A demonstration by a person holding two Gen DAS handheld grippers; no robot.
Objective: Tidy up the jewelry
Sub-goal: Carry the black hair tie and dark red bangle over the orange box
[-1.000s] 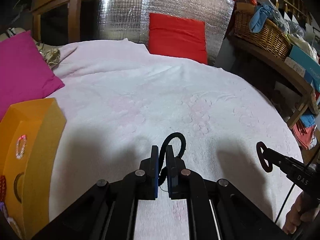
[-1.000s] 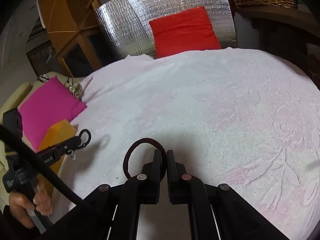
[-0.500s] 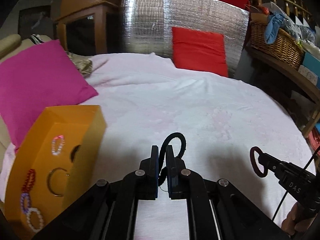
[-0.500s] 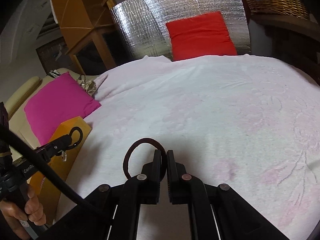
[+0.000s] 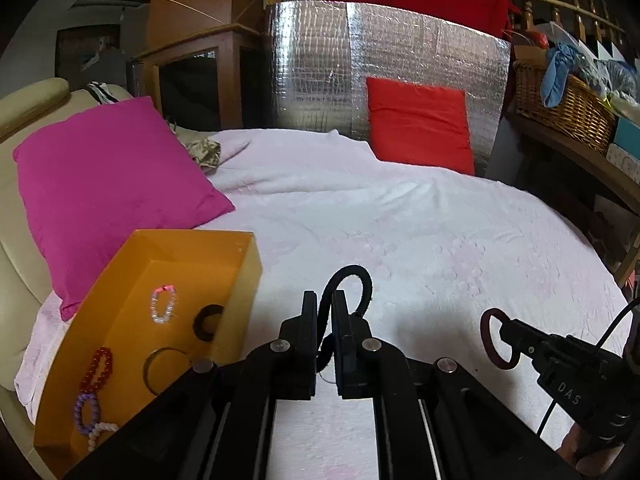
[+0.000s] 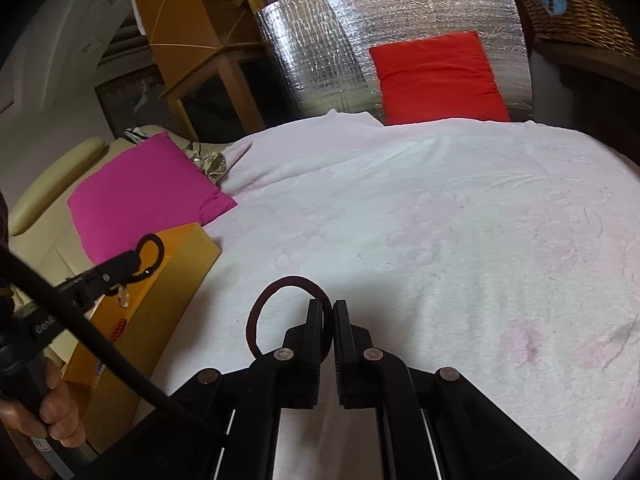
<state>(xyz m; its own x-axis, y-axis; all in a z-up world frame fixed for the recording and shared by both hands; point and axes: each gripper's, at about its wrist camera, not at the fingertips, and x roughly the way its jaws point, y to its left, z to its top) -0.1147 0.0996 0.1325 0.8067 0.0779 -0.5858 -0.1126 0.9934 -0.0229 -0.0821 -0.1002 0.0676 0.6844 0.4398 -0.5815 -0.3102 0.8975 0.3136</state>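
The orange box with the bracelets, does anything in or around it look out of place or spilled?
Nothing stands out. The open orange cardboard box sits upright on the pale pink bedspread, and its beaded bracelets and rings lie loose on its floor, none spilled outside. Each gripper grips one band: left a black one, right a maroon one.

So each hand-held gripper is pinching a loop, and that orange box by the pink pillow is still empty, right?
Not empty. In the left wrist view the orange box already holds several bracelets. The rest is right: the left hand-held gripper and the right hand-held gripper each pinch a loop.
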